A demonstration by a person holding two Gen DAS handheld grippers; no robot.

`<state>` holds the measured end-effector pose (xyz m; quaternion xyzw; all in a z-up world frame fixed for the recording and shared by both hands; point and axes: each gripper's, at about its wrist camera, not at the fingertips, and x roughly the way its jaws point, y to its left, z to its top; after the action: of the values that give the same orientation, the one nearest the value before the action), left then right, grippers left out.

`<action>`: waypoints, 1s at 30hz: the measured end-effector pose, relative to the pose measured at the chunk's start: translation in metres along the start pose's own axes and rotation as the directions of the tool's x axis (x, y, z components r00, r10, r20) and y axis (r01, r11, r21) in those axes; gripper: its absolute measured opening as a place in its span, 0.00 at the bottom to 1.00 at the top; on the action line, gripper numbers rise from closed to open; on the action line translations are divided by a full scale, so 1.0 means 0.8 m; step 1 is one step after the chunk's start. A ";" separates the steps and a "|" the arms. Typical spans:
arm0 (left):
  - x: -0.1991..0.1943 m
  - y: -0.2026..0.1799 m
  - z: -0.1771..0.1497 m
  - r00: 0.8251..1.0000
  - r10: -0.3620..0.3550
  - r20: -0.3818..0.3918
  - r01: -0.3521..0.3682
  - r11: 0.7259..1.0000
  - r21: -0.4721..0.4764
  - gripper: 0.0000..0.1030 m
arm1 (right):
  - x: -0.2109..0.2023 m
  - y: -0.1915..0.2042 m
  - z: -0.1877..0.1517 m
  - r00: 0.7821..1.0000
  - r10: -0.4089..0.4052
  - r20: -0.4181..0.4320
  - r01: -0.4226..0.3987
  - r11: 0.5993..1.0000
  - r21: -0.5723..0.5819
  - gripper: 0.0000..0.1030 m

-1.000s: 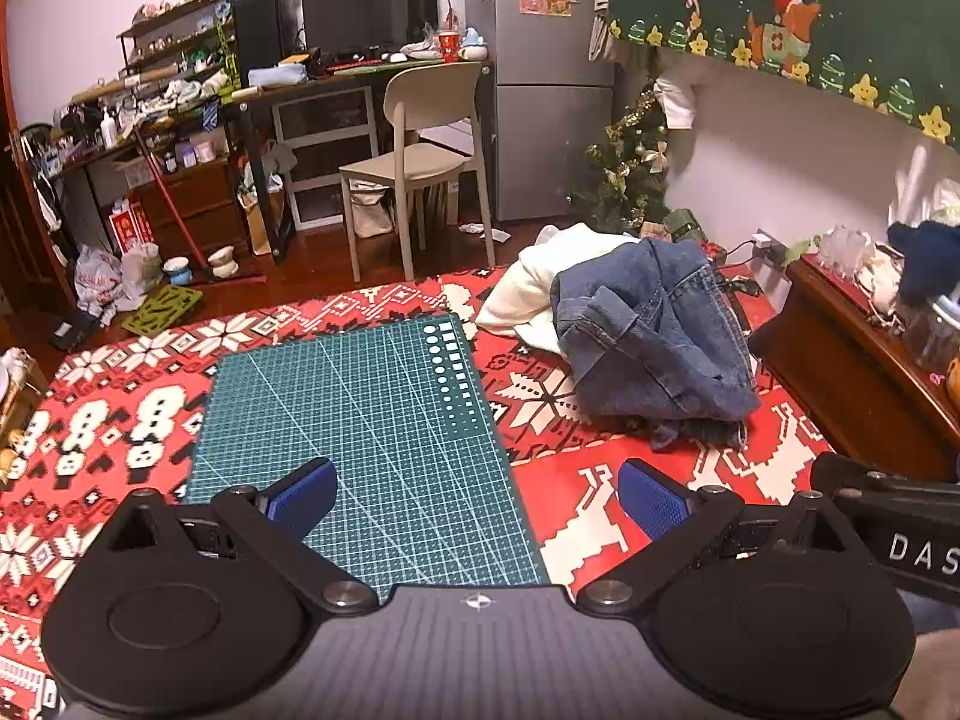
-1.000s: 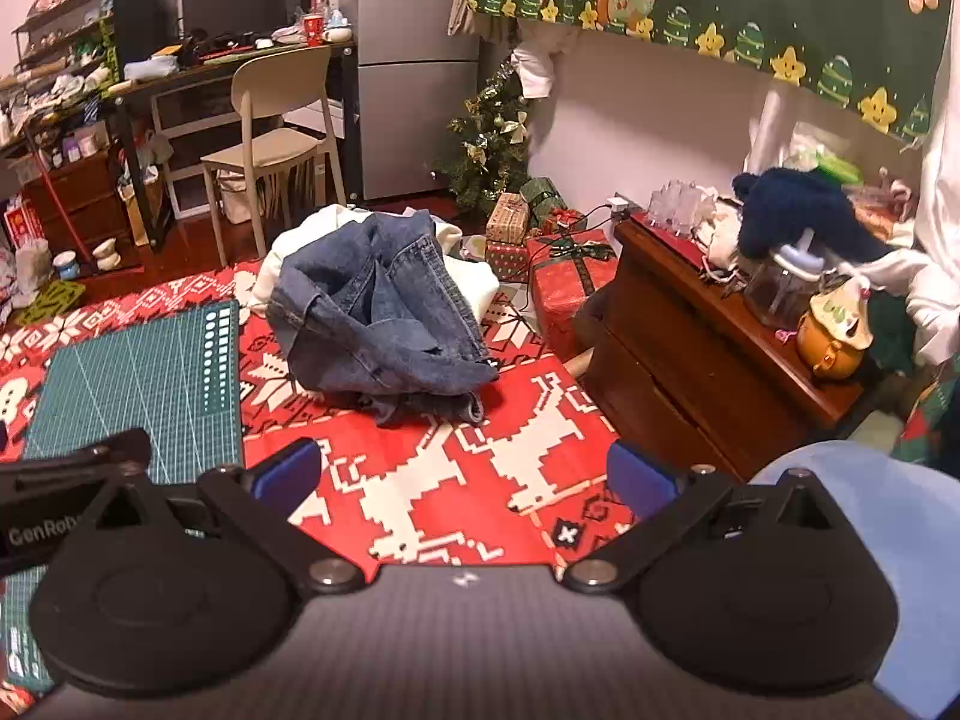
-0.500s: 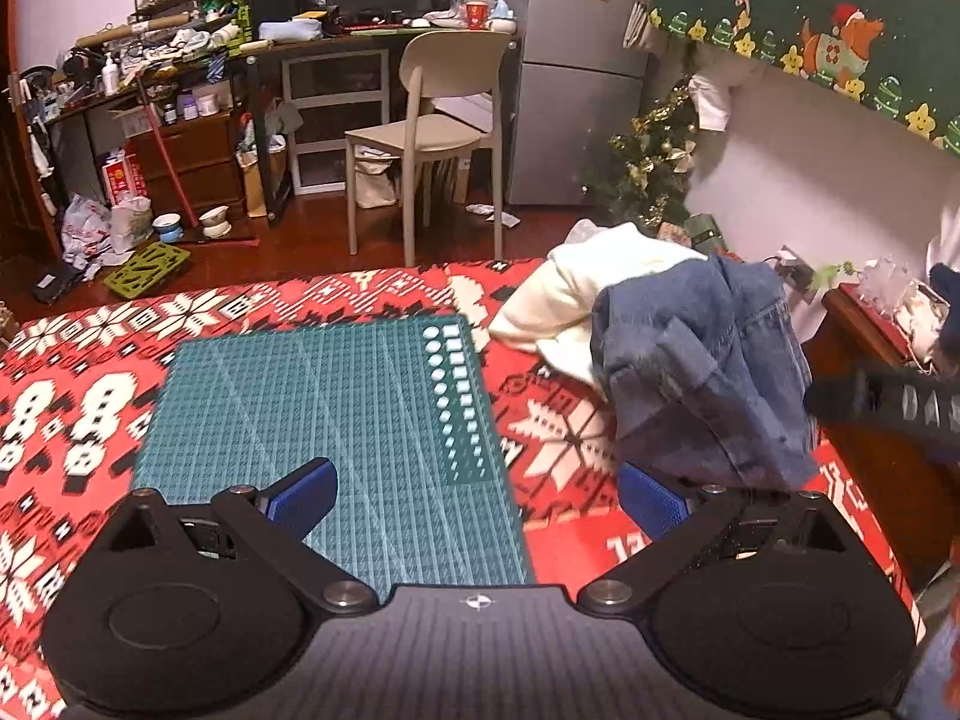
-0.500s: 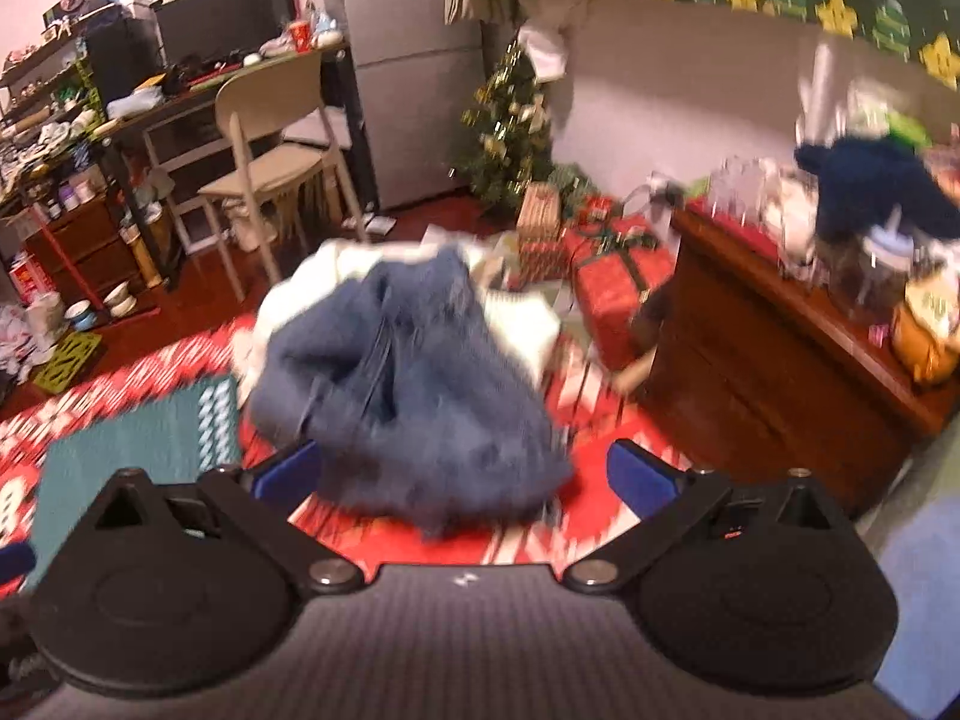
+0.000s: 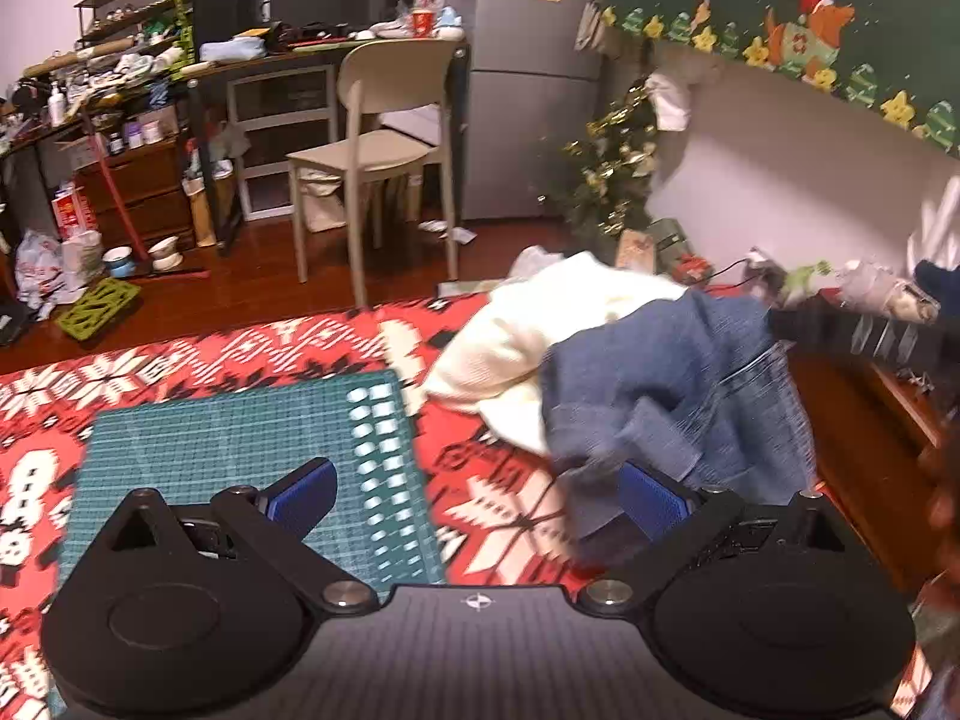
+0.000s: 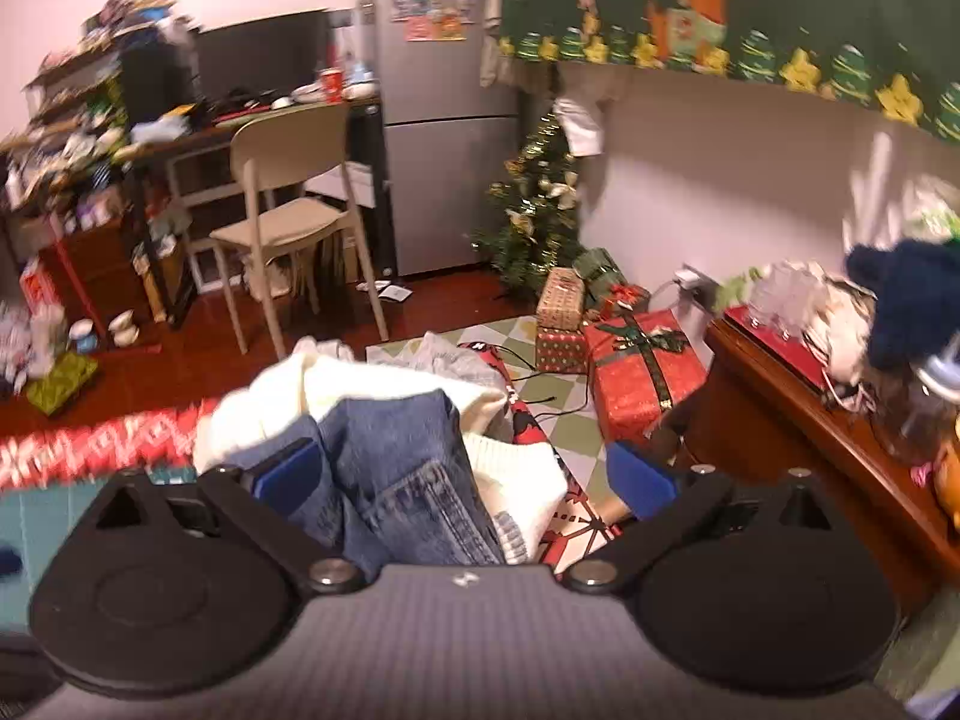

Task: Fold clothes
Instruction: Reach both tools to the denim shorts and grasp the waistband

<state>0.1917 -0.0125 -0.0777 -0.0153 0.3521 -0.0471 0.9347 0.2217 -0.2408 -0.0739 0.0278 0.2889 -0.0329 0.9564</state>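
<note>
Jeans (image 6: 408,468) are lying bunched up right in front of the right gripper (image 6: 462,474). Its two blue pads (image 6: 287,476) are standing wide apart, one on each side of the blue cloth, and they are not squeezing it. The jeans are sitting on top of a white sweater (image 6: 282,396), and both are piled together on a red blanket (image 6: 120,432) with white shapes on it. Past the pile, wrapped gift boxes (image 6: 645,369) are sitting on the floor beside a small Christmas tree (image 6: 537,216). A brown wooden cabinet (image 6: 804,450) is standing to the right of the gifts.

The left gripper (image 5: 477,495) is also holding its blue pads (image 5: 303,495) far apart, with nothing between them. It is hovering over the blanket (image 5: 492,492), and its left pad is sitting over a green cutting mat (image 5: 240,444) that is lying flat on the blanket. Its right pad is just beside the low edge of the jeans (image 5: 678,402); whether they are touching is hard to tell, because the picture is blurry there. The white sweater (image 5: 540,336) is peeking out behind the jeans. Farther back, a beige chair (image 5: 372,132) is standing on the wooden floor by a messy desk (image 5: 252,66), and a grey fridge (image 5: 522,90) is standing next to it.
</note>
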 end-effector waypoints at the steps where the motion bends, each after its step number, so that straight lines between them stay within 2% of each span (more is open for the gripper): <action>1: 0.004 -0.003 0.002 1.000 -0.004 -0.003 0.004 1.000 0.001 0.98 | 0.004 0.000 -0.004 1.000 0.023 -0.005 -0.023 1.000 -0.017 0.99; 5: 0.018 -0.016 0.004 1.000 -0.019 -0.004 0.019 1.000 0.016 0.98 | 0.019 -0.005 -0.010 0.994 0.104 -0.015 -0.104 0.994 -0.013 0.99; 8: 0.024 -0.026 0.005 0.998 -0.051 0.023 0.050 0.998 0.033 0.98 | 0.028 -0.011 -0.017 0.989 0.145 -0.028 -0.144 0.989 0.013 0.93; 13: 0.024 -0.042 0.006 0.996 -0.082 0.023 0.079 0.993 0.091 0.98 | 0.057 -0.024 -0.031 0.991 0.099 -0.088 -0.094 0.994 0.061 0.73; 18: 0.034 -0.055 0.009 0.995 -0.102 0.007 0.099 0.981 0.164 0.98 | 0.079 -0.032 -0.042 0.986 0.131 -0.106 -0.122 0.989 0.086 0.65; 20: 0.051 -0.049 0.007 0.995 -0.101 -0.023 0.103 0.986 0.128 0.96 | 0.084 -0.031 -0.046 0.985 0.132 -0.108 -0.125 0.990 0.071 0.65; 22: 0.068 -0.041 0.003 0.992 -0.113 -0.047 0.116 0.991 0.074 0.88 | 0.085 -0.028 -0.050 0.987 0.123 -0.105 -0.117 0.991 0.060 0.65; 23: 0.075 -0.038 0.002 0.990 -0.127 -0.059 0.130 0.990 0.047 0.80 | 0.086 -0.027 -0.052 0.988 0.118 -0.105 -0.112 0.992 0.061 0.65; 25: 0.087 -0.032 -0.001 0.984 -0.159 -0.082 0.159 0.987 -0.006 0.73 | 0.089 -0.025 -0.054 0.987 0.124 -0.097 -0.118 0.991 0.066 0.55; 26: 0.090 -0.030 -0.002 0.980 -0.178 -0.085 0.178 0.984 -0.016 0.69 | 0.088 -0.023 -0.055 0.987 0.133 -0.092 -0.127 0.990 0.068 0.51; 27: 0.091 -0.031 -0.002 0.979 -0.185 -0.084 0.184 0.983 -0.020 0.65 | 0.087 -0.022 -0.055 0.985 0.146 -0.088 -0.140 0.988 0.068 0.43; 28: 0.092 -0.033 -0.002 0.978 -0.190 -0.081 0.188 0.982 -0.023 0.61 | 0.087 -0.021 -0.056 0.984 0.156 -0.086 -0.151 0.986 0.070 0.39; 29: 0.090 -0.034 -0.002 0.979 -0.190 -0.074 0.189 0.982 -0.030 0.47 | 0.086 -0.019 -0.057 0.983 0.165 -0.085 -0.159 0.985 0.073 0.36; 30: 0.087 -0.036 -0.002 0.980 -0.191 -0.065 0.189 0.981 -0.037 0.39 | 0.085 -0.018 -0.057 0.980 0.179 -0.088 -0.174 0.982 0.068 0.26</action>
<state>0.2403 -0.0476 -0.1225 -0.0616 0.3812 -0.1310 0.9131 0.2519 -0.2547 -0.1500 0.0837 0.3288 0.0448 0.9396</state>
